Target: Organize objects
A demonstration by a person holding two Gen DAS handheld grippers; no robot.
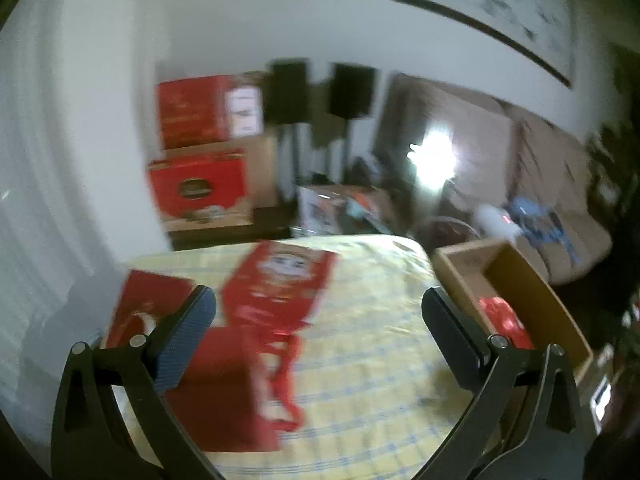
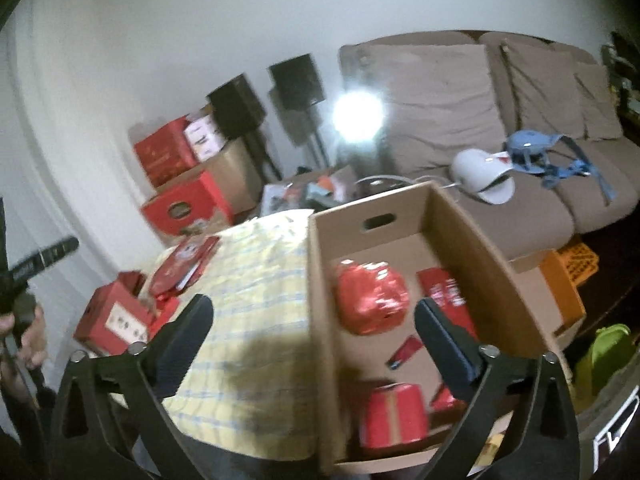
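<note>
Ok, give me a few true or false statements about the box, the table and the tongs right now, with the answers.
1. The cardboard box is empty. False: it holds several red items, among them a red foil pack.
2. The right tongs are open and hold nothing. True.
3. The table has a yellow checked cloth. True.
4. The left tongs grip a red bag. False: they are open, with nothing between the pads.
5. Red packages lie on the table outside the box. True.
6. The sofa is bare. False: a white cap and blue straps lie on it.
</note>
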